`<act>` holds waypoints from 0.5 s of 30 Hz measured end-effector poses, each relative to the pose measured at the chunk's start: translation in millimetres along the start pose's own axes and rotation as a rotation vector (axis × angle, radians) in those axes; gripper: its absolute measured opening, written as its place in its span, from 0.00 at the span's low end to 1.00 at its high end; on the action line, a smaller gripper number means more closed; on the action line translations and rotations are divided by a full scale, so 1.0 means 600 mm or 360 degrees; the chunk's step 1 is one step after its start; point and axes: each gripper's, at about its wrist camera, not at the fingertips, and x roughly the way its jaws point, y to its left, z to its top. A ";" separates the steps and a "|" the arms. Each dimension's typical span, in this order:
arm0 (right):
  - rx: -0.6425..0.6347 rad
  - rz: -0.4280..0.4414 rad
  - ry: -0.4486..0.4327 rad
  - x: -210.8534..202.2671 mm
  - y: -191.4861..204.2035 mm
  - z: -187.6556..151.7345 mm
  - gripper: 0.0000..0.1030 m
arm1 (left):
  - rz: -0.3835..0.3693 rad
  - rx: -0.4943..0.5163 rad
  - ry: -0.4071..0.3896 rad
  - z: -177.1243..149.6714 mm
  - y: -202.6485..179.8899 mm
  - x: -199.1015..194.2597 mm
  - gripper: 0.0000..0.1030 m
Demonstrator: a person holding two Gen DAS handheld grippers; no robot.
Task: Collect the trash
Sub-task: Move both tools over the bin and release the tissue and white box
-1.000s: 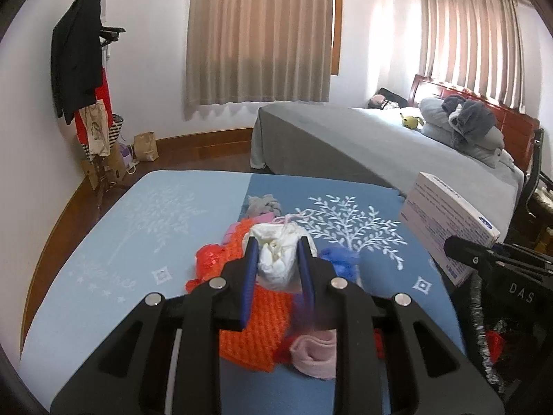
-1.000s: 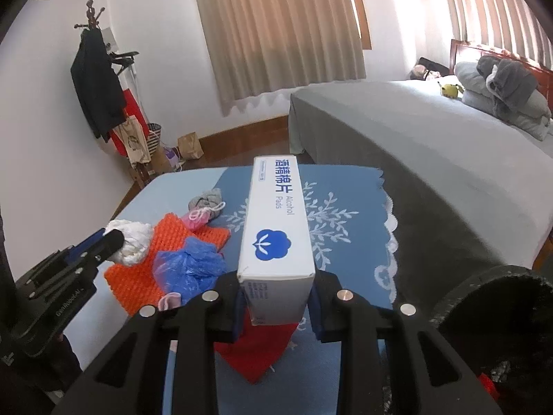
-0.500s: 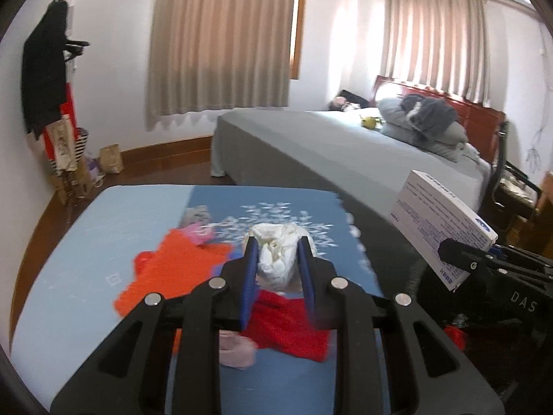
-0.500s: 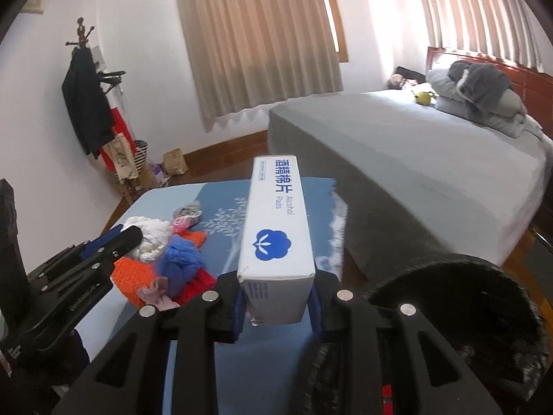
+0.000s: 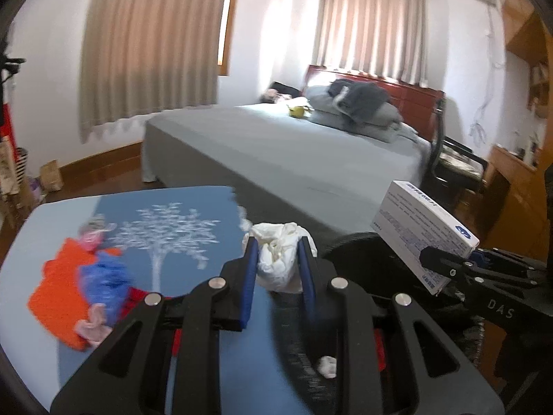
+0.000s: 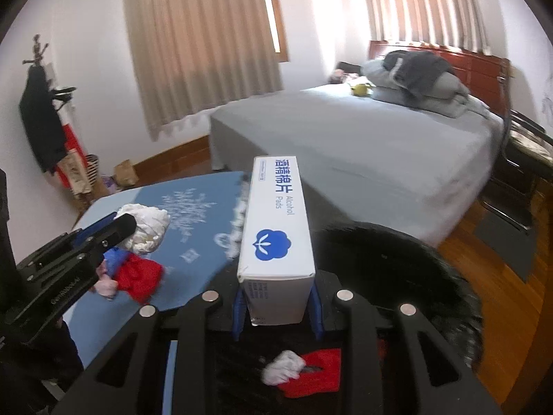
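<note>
A bedroom with drawn beige curtains [image 5: 152, 48] and a grey bed [image 6: 363, 145] is lying behind a low table [image 5: 48, 221] covered in a blue cloth printed with a white tree. The left gripper [image 5: 278, 268] is clamping a crumpled white wad of paper [image 5: 280, 259] at the table's right edge, while the right gripper [image 6: 278, 311] is clamping a white box of alcohol pads [image 6: 276, 224] above a black bin [image 6: 397, 266] holding a red scrap [image 6: 311, 371] and a white wad. An orange knitted piece [image 5: 58, 283], a blue plastic bag [image 5: 105, 278] and a red cloth [image 6: 140, 275] are lying bunched together on the table.
</note>
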 end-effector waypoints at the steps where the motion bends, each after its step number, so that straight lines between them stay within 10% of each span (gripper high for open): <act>1: 0.0014 -0.0019 0.0003 -0.003 -0.010 -0.003 0.28 | -0.0017 0.0007 0.0005 -0.002 -0.009 0.004 0.22; 9: 0.0105 -0.0130 0.0022 -0.023 -0.076 -0.029 0.29 | -0.0145 0.0084 0.0069 -0.020 -0.072 0.036 0.23; 15: 0.0148 -0.0198 0.0040 -0.022 -0.106 -0.037 0.42 | -0.0185 0.0105 0.0103 -0.033 -0.082 0.048 0.44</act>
